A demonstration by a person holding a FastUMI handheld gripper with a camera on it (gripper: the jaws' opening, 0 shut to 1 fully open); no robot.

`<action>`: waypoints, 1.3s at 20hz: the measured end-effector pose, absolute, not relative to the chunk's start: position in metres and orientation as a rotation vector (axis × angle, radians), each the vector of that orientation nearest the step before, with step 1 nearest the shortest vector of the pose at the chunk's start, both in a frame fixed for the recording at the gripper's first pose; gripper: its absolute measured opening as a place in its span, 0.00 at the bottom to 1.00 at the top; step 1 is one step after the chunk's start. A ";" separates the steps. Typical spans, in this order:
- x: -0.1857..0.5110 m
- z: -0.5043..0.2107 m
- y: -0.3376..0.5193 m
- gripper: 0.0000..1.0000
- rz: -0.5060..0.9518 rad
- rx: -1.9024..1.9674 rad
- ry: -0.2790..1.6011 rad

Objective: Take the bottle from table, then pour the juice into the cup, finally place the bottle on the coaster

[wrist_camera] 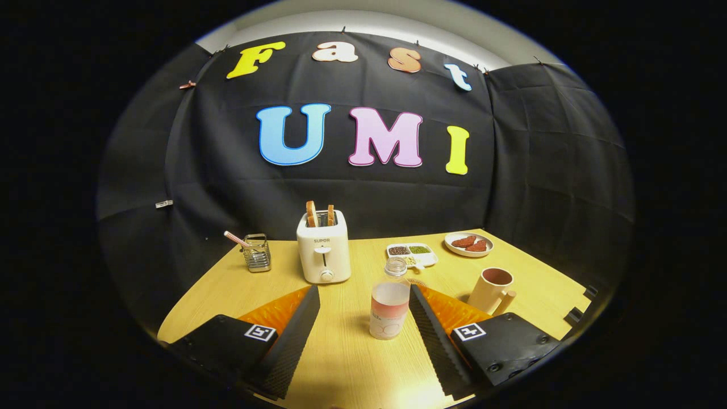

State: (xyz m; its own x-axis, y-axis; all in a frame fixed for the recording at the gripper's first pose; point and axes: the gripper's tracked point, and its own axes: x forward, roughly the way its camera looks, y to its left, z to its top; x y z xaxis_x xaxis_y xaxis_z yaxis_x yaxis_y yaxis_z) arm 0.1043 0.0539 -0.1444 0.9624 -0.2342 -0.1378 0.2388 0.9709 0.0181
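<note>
Your claw [363, 295] stood wide open, holding nothing; the bottle [389, 304] stood upright on the tabletop [352, 363] between its fingers, close to the right one, the cup [493, 289] beyond.

- Your table [352, 363] reads as pale wood, smooth, with fine grain and a soft sheen.
- Your bottle [389, 307] is clear, glossy plastic or glass; you can't tell which.
- The cup [492, 289] looks like matt ceramic.
- The toaster [322, 250] has a smooth, satin plastic shell.
- The small caddy [257, 253] is shiny wire metal.
- The plate [469, 244] and divided dish [412, 255] look glazed and glossy.
- The wall [539, 170] is matt black cloth, creased in squares.
- Your gripper [363, 295], spread wide, shows ribbed, rough-textured fingers [429, 335].
</note>
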 end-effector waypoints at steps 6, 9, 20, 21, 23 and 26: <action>0.124 -0.179 0.042 0.97 -0.265 0.011 0.172; 0.136 -0.199 0.036 0.97 -0.282 0.010 0.188; 0.186 -0.232 0.003 0.97 -0.368 0.011 0.204; 0.190 -0.235 0.001 0.97 -0.370 0.017 0.206; 0.200 -0.240 0.002 0.97 -0.364 0.017 0.212; 0.208 -0.246 0.000 0.95 -0.367 0.016 0.215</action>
State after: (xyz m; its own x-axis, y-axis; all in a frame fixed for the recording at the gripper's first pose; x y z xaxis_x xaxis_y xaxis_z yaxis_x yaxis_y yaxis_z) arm 0.2080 -0.0002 -0.2457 0.9108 -0.3545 -0.2116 0.3579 0.9335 -0.0234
